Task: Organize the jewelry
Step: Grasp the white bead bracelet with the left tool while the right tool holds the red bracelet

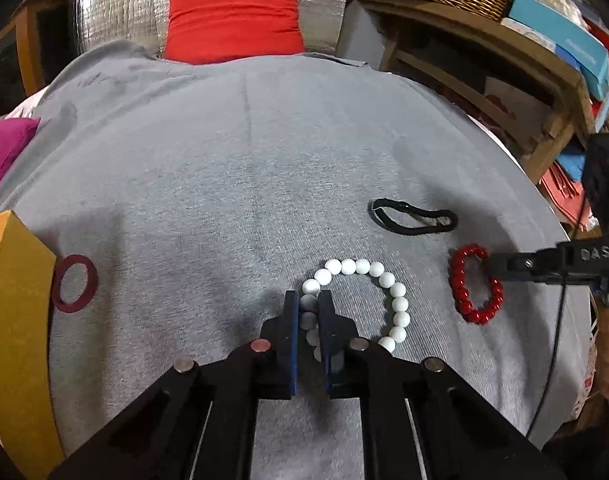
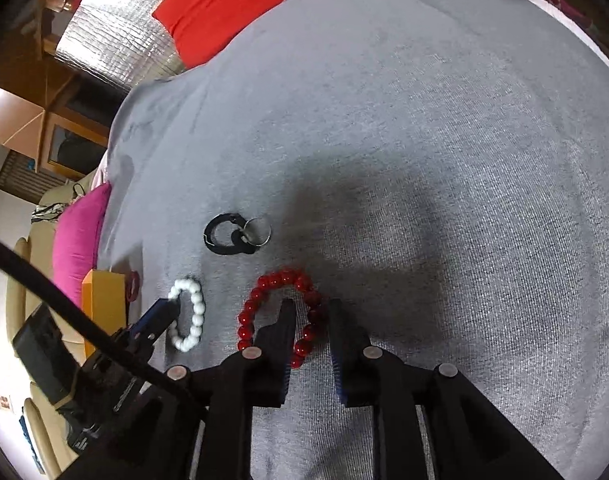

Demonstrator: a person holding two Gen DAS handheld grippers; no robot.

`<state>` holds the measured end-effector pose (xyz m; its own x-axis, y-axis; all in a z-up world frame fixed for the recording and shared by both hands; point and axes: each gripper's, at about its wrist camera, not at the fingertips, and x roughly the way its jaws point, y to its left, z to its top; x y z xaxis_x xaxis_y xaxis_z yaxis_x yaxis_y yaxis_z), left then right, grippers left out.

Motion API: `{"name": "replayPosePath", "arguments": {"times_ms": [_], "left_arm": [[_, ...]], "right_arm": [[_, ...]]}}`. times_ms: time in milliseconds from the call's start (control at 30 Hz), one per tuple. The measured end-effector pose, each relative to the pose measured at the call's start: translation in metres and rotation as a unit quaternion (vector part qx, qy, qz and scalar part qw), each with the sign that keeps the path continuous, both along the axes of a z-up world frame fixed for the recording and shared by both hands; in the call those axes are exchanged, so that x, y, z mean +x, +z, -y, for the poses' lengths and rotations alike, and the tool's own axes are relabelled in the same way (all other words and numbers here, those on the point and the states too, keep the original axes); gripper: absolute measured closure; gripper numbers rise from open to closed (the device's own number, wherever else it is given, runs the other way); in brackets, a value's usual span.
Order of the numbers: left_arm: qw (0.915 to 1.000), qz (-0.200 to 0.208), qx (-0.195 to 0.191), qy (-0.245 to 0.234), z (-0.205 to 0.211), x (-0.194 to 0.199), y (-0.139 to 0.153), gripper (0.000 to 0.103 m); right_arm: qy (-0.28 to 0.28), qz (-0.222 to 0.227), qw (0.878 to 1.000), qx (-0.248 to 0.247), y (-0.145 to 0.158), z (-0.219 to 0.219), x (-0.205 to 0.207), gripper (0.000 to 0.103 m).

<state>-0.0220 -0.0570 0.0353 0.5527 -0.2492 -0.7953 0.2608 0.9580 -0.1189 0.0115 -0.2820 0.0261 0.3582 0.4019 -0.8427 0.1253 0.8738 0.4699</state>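
A white bead bracelet (image 1: pixel 384 284) lies on the grey cloth (image 1: pixel 224 160). My left gripper (image 1: pixel 308 300) is shut on its left side, beads pinched between the jaws; it also shows in the right wrist view (image 2: pixel 172 308) on the white bracelet (image 2: pixel 196 312). A red bead bracelet (image 1: pixel 474 292) lies to the right. My right gripper (image 2: pixel 310 306) straddles the right side of the red bracelet (image 2: pixel 272 284), jaws slightly apart around the beads and not closed on them. In the left wrist view the right gripper (image 1: pixel 494 266) reaches the red beads from the right.
A black band (image 1: pixel 412 218) lies beyond the bracelets, with a small metal ring (image 2: pixel 258 230) beside it. A dark red ring (image 1: pixel 74 284) lies next to an orange box (image 1: pixel 12 300) at the left. A red cushion (image 1: pixel 232 20), magenta cushion (image 1: pixel 4 148) and wooden shelves (image 1: pixel 504 60) surround the table.
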Motion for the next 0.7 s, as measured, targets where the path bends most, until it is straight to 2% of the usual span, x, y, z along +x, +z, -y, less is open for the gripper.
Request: {"name": "replayPosePath", "arguments": {"times_ms": [367,433,533,700], "left_arm": [[0.9997,0.023,0.006,0.0,-0.027,-0.019,0.014,0.094],[0.9996,0.029,0.006,0.004,-0.031,-0.02,0.016,0.094],[0.9995,0.029,0.006,0.01,-0.038,-0.021,0.017,0.094],[0.9993,0.033,-0.014,0.013,-0.05,-0.021,0.022,0.094]], "right_arm": [[0.003,0.031,0.998,-0.059,0.001,-0.021,0.002,0.084],[0.002,0.034,0.997,-0.067,0.002,-0.023,0.003,0.085],[-0.006,0.04,0.996,-0.084,0.005,-0.029,0.003,0.092],[0.009,0.072,0.996,-0.052,0.019,-0.051,0.001,0.092]]}}
